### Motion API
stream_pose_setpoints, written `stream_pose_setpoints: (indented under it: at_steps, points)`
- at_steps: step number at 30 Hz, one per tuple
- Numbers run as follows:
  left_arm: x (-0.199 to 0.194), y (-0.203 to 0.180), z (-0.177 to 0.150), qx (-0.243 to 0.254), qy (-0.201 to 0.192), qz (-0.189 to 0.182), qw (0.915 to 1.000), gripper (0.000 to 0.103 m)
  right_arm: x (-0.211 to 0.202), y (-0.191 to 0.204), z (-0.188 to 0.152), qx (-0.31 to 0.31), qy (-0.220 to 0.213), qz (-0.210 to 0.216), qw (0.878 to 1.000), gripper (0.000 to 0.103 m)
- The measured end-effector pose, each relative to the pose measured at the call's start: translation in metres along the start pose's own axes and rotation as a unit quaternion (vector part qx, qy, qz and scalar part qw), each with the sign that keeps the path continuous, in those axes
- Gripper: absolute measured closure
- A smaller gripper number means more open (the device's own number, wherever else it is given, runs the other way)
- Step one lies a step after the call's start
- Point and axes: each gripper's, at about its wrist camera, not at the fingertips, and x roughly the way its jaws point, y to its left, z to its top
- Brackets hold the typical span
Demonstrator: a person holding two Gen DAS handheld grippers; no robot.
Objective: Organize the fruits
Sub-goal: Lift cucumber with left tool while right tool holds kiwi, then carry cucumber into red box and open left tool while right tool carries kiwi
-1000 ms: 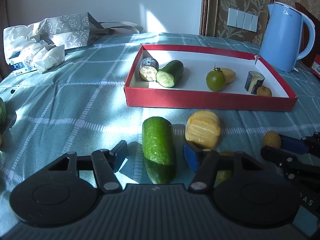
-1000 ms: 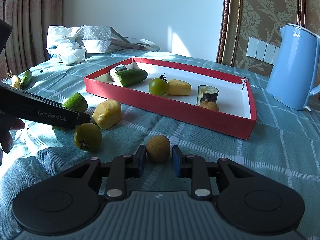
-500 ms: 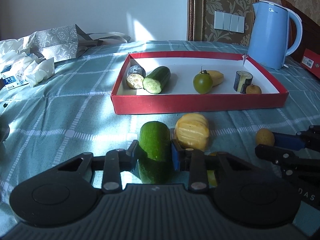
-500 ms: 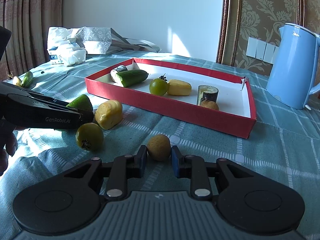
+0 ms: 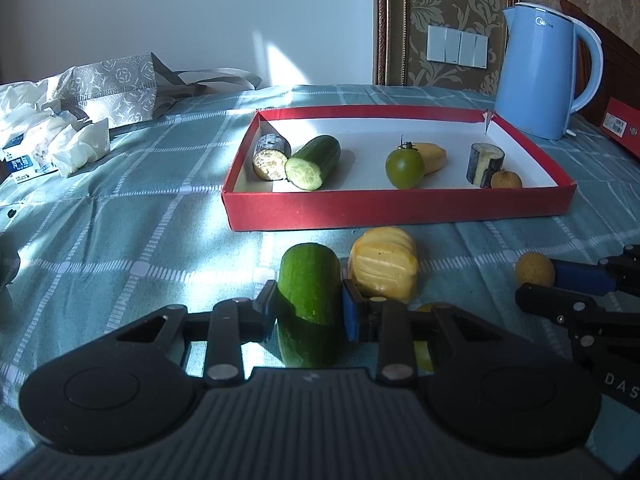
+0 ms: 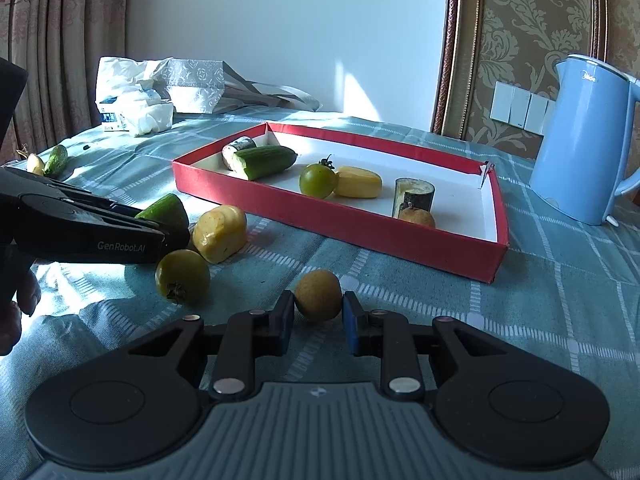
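- Because the fruits and vegetables are meant to end up together, the flat red cardboard box with a white inside [image 5: 400, 212] sits in the middle of the blue-green checked cloth [image 5: 120, 220], with both tools in front of its near wall.
- Closed tight on the short green cucumber piece [image 5: 310, 280], the left gripper [image 5: 308, 304] has a pad pressed on each side, and its jaws have just been closing. The cucumber piece lies on the cloth, just in front of the box.
- Gripping it across the middle probably stops the round piece from rolling or tipping.
- The right gripper [image 6: 318, 312] is closed on the small round brown fruit [image 6: 318, 294], one pad on each side. That fruit also sits on the cloth, near the box.
- Beside the cucumber piece lies a ridged yellow chunk [image 5: 384, 264], and a round green tomato [image 6: 182, 276] waits close by. They look like the next ones to move.
- Inside the box, a cucumber half, a green tomato, a yellow piece and a little brown fruit lie spread out, so like things may be meant to go together.
- A tall light blue kettle [image 5: 540, 76] stands behind the box, out of the way.
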Motion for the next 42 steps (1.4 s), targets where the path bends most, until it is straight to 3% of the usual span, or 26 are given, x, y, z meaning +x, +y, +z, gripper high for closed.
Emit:
stream_pose_setpoints:
  at_steps: [34, 42]
  points:
    - [0.002, 0.003, 0.006, -0.010, 0.015, -0.008, 0.9998, 0.074, 0.003, -0.002, -0.001, 0.004, 0.005, -0.002, 1.000, 0.077]
    - [-0.012, 0.010, 0.041, -0.005, -0.010, -0.020, 0.9997, 0.074, 0.000, -0.010, 0.005, 0.023, -0.006, -0.003, 1.000, 0.077]
